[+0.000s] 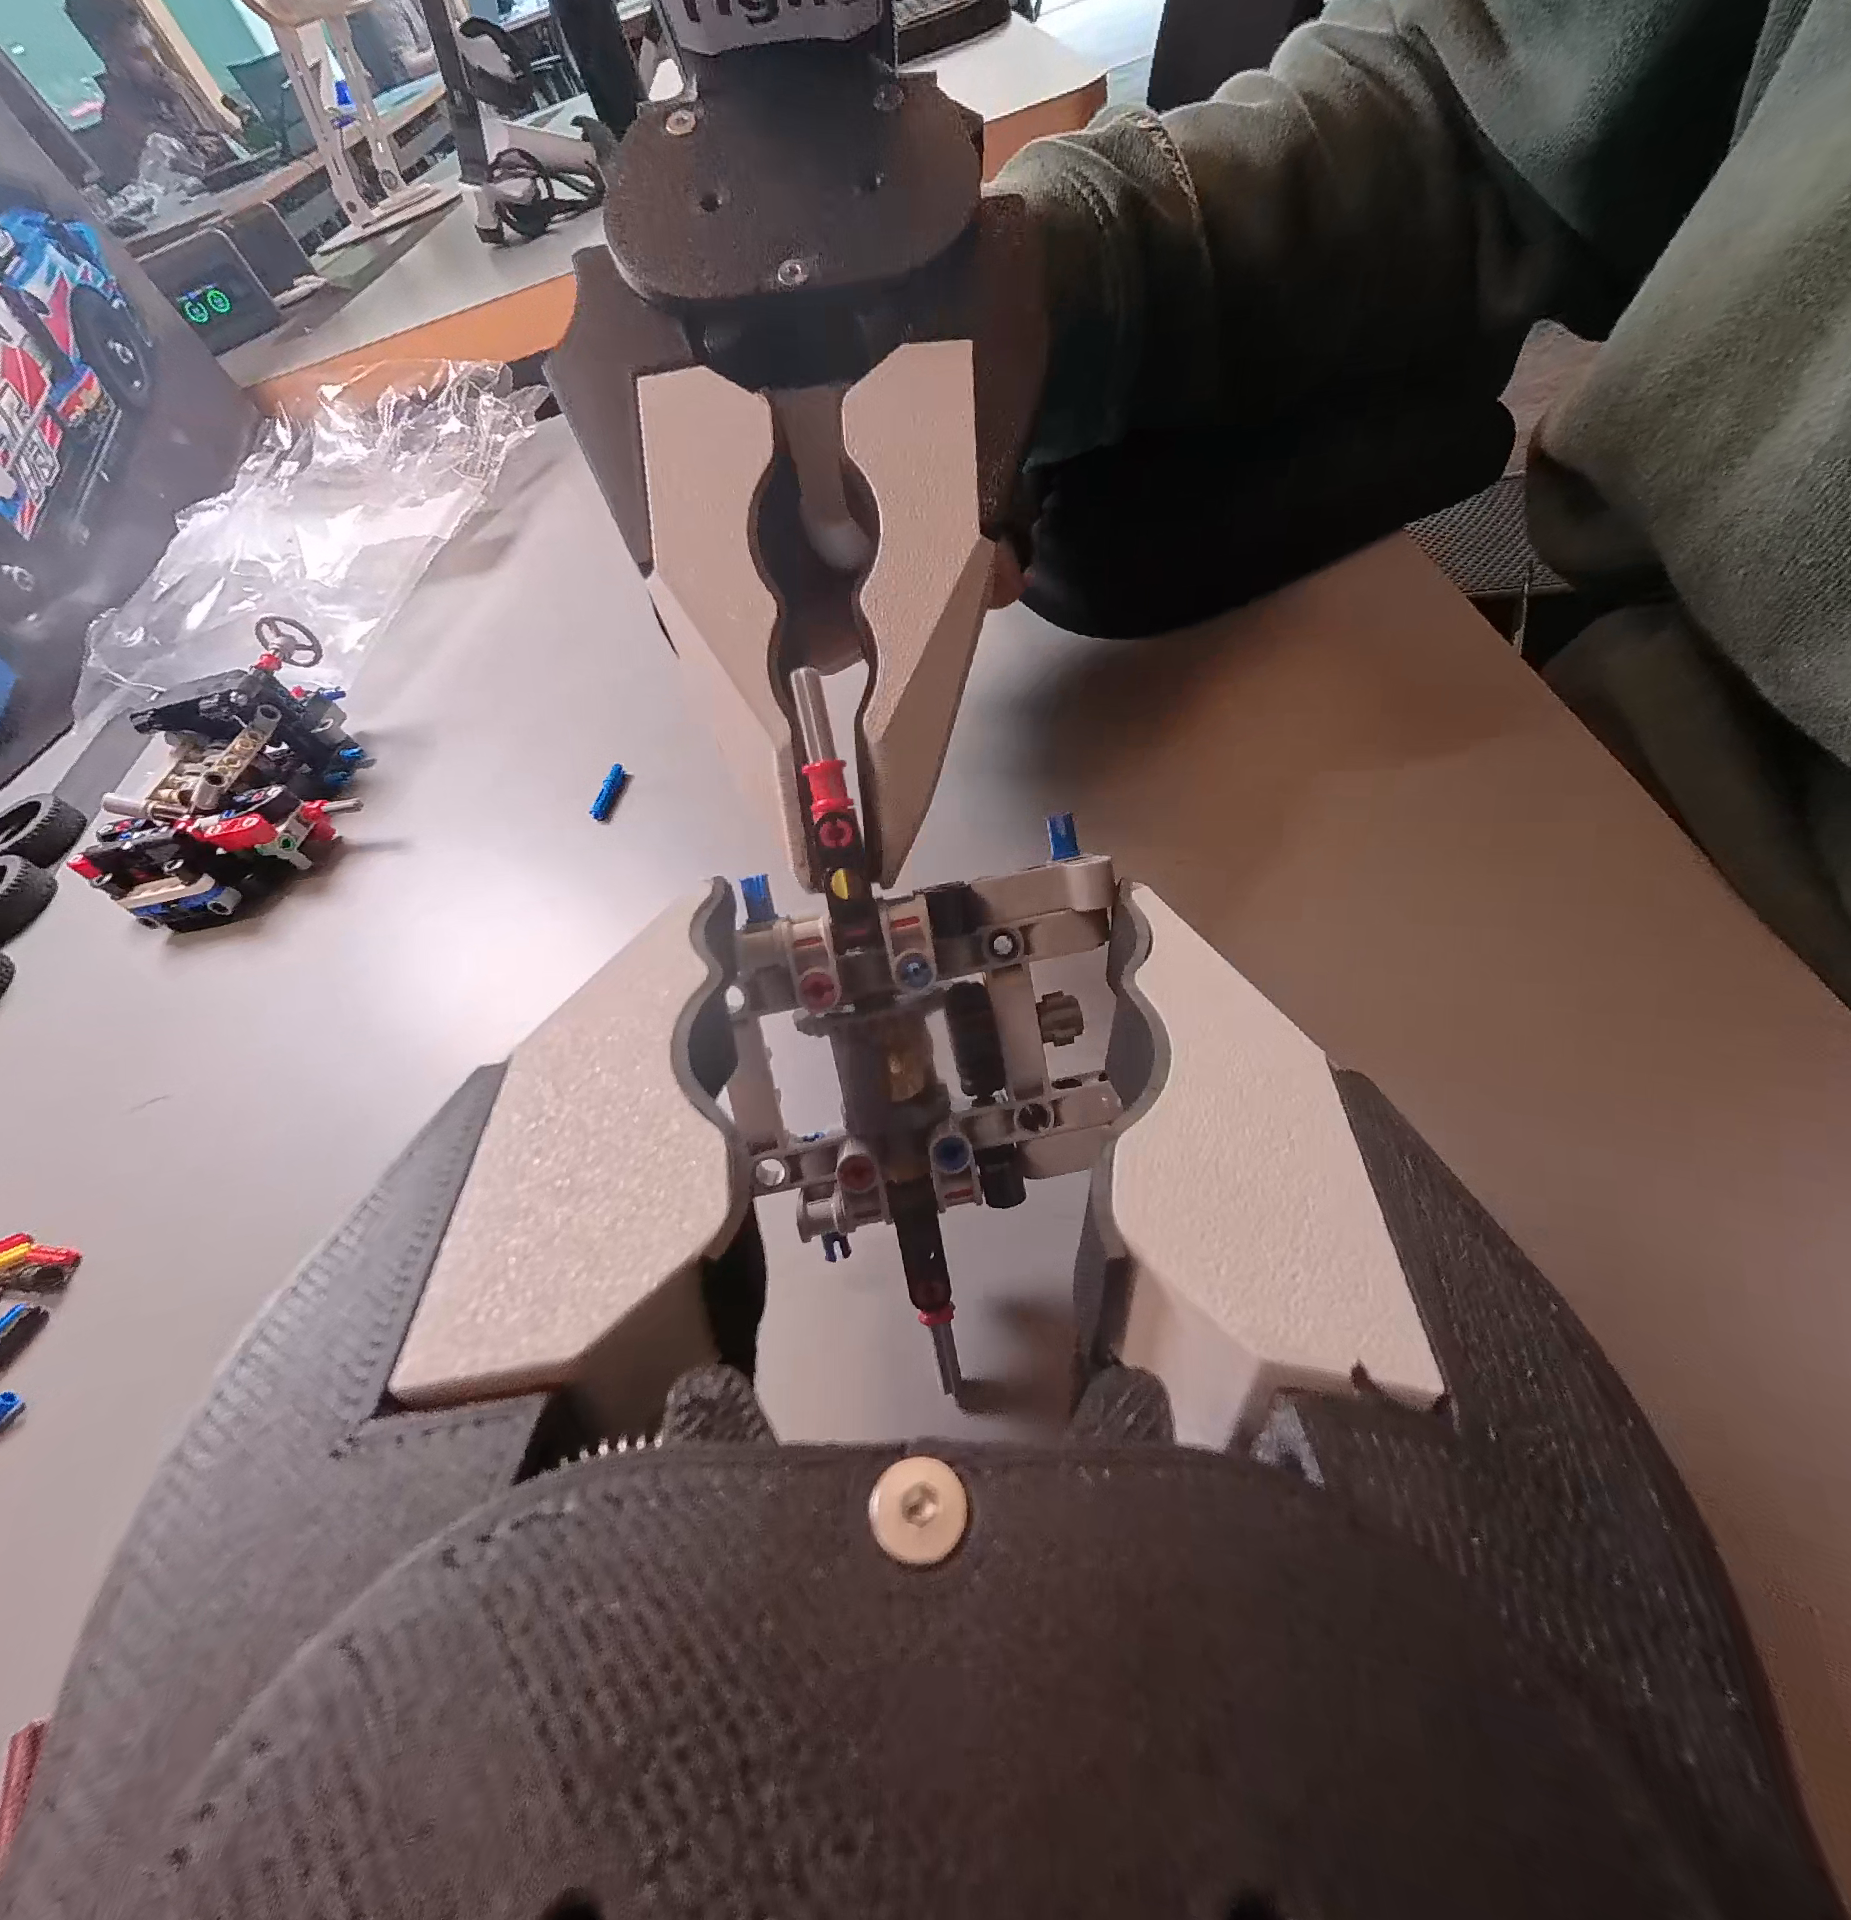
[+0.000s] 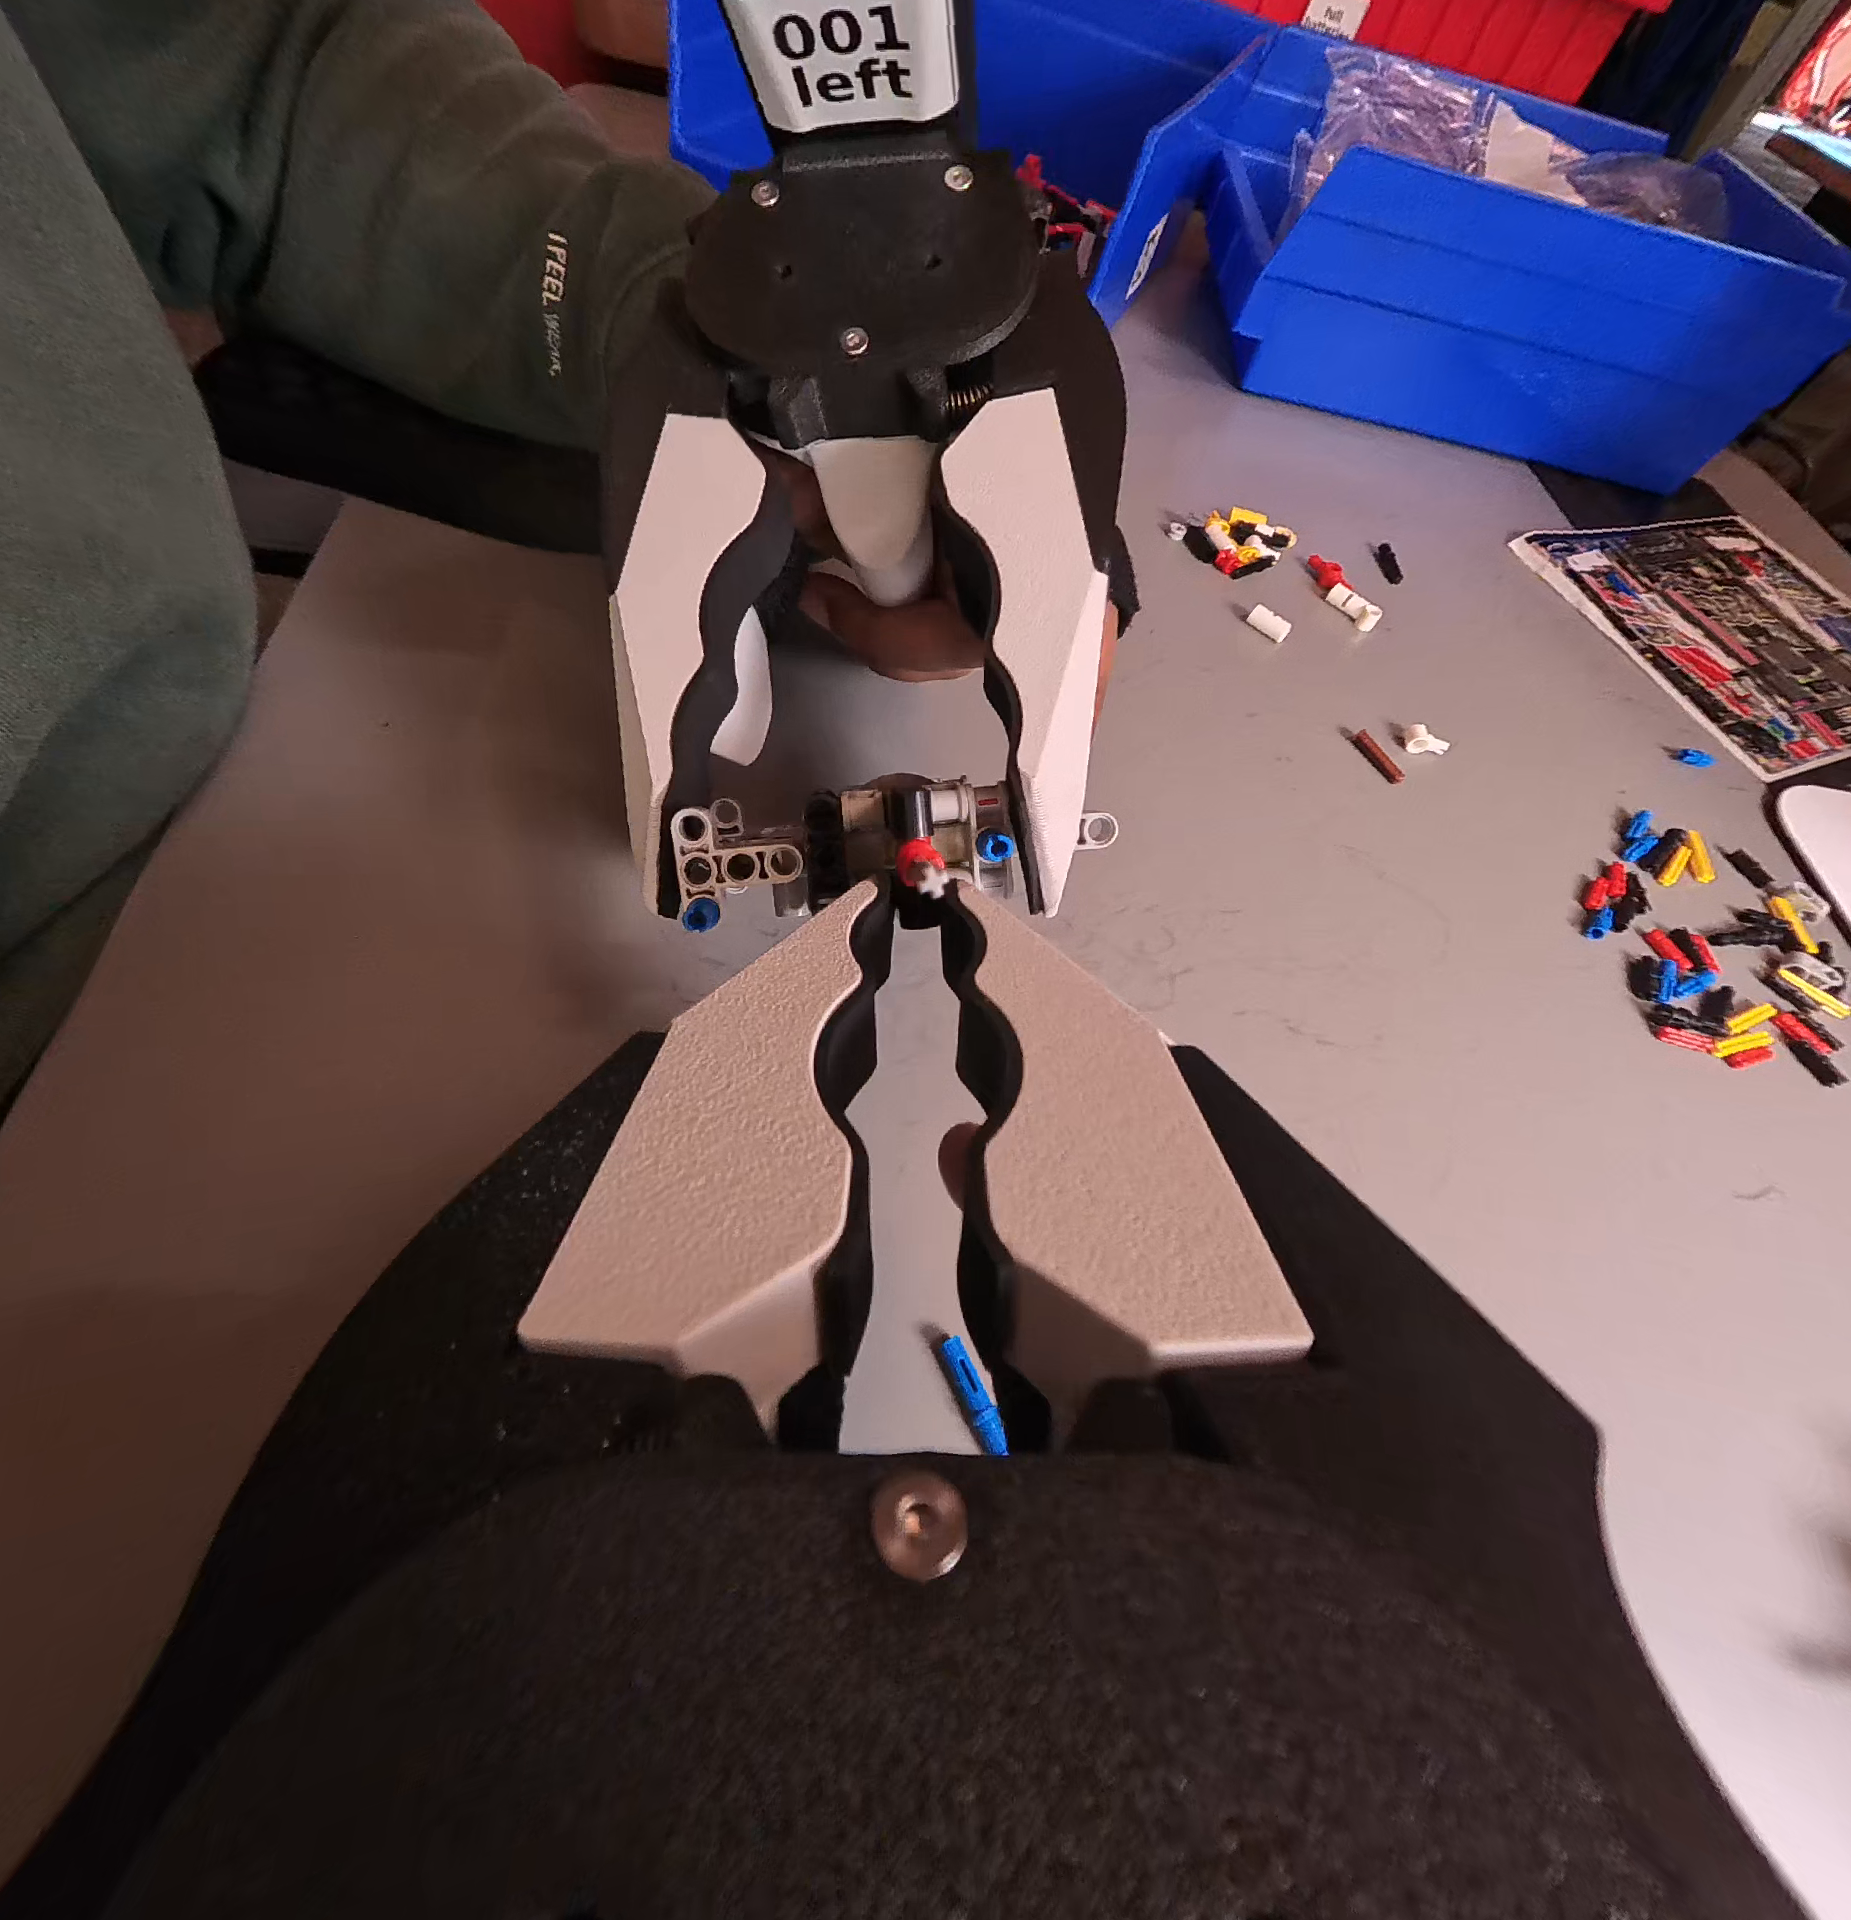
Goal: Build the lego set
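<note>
Left gripper [image 1: 926,997] clamps grey frame [image 1: 1014,935]; right gripper [image 2: 916,914] pinches black beam [image 1: 843,862]

My left gripper [image 1: 926,977] stands with its jaws wide, pads pressed on both sides of the grey frame assembly [image 1: 931,1039]. Facing it, just above that assembly, my right gripper [image 2: 916,909] pinches its narrowed fingertips on the assembly's black axle piece [image 1: 846,862].

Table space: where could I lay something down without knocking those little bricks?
Bare table lies between the grippers and the loose pins; also between the blue pin and the small car build. Crowded by the blue bins and booklet.
</note>
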`<state>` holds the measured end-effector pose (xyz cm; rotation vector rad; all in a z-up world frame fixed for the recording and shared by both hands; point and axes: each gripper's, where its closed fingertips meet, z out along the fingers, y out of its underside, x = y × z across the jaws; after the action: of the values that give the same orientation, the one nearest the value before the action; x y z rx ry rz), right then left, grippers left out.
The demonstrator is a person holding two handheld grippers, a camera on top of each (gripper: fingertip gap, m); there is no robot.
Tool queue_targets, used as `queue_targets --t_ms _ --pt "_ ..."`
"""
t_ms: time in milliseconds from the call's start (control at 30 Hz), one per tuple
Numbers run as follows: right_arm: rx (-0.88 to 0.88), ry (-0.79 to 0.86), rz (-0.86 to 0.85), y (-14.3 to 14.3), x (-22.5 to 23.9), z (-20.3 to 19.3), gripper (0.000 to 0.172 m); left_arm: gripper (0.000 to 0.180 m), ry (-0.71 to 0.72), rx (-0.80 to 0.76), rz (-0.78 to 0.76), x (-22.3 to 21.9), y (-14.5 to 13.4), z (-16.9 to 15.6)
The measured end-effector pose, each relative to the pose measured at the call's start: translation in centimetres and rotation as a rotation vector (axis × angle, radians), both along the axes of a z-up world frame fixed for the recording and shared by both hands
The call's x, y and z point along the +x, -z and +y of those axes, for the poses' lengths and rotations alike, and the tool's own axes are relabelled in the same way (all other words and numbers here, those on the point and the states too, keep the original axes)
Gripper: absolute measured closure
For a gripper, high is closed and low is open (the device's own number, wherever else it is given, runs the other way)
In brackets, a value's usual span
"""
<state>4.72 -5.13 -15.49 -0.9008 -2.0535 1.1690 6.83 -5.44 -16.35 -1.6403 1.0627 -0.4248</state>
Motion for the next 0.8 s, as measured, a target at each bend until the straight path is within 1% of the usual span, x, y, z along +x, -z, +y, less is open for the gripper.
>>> queue_targets --t_ms 167,300,467,633,800 --pt "-0.005 0.039 0.008 -0.2 -0.4 0.5 0.165 0.109 -0.029 0.017 -0.014 -0.5 -0.3 0.4" --pt "-0.009 0.127 0.004 -0.2 -0.9 2.0 0.166 0.106 -0.103 0.05 -0.06 -1.8 -1.6 1.3" --pt "-0.061 0.261 0.002 -0.6 -1.7 3.9 0.166 0.106 -0.191 0.048 -0.022 -3.1 -0.9 2.4" --pt "-0.198 0.402 0.009 -1.8 -2.5 5.1 0.166 0.112 -0.3 0.058 0.066 -4.7 0.2 3.6" --pt "-0.375 0.509 -0.026 -2.2 -3.3 4.8 0.167 0.122 -0.387 0.076 0.141 -5.8 0.9 4.5"
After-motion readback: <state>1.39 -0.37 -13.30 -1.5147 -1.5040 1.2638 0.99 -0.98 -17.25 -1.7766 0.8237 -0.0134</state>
